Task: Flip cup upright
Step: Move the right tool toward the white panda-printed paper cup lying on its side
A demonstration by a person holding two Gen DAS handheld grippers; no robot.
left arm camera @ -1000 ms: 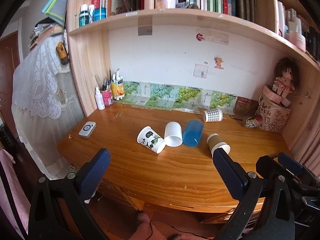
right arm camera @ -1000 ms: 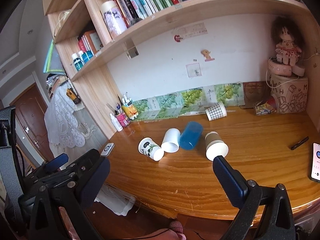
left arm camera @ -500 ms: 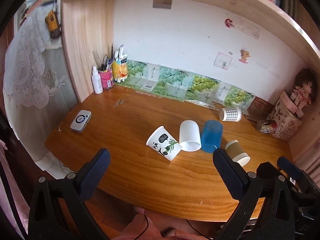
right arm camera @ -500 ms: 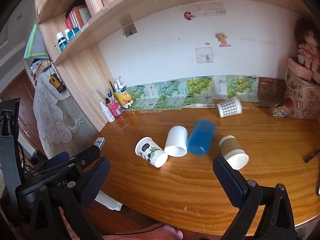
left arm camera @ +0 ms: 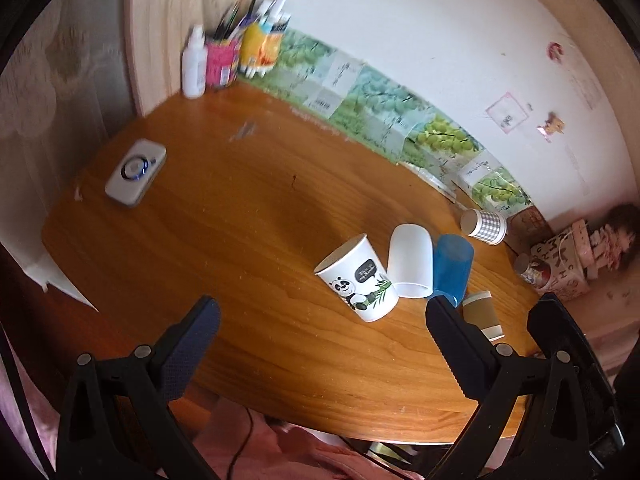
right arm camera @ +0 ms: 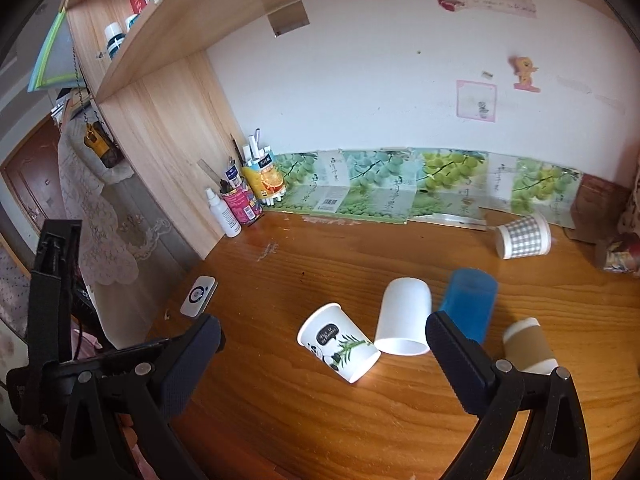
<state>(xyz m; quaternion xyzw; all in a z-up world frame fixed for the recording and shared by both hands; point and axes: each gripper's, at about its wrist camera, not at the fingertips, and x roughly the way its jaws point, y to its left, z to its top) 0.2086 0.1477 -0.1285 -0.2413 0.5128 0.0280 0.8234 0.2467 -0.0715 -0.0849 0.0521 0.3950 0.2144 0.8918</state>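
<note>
Both views now sit nearer the desk (right arm camera: 320, 420); left gripper (left arm camera: 320, 320) and right gripper (right arm camera: 324, 340) spread, holding nothing. Five cups lie tipped: panda cup (right arm camera: 340, 347), white, blue, brown, checked.

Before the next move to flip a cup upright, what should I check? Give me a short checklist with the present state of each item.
1. Left hand-held gripper open and holding nothing: ok.
2. Right hand-held gripper open and holding nothing: ok.
3. Any cup upright already: not ok; panda cup, white cup, blue cup, brown-sleeved cup and checkered cup all lie on their sides.
4. Panda cup apart from white cup: not ok; they appear to touch.
5. Desk in front of the cups free: ok.
6. Which cup is targeted: cannot tell.
</note>
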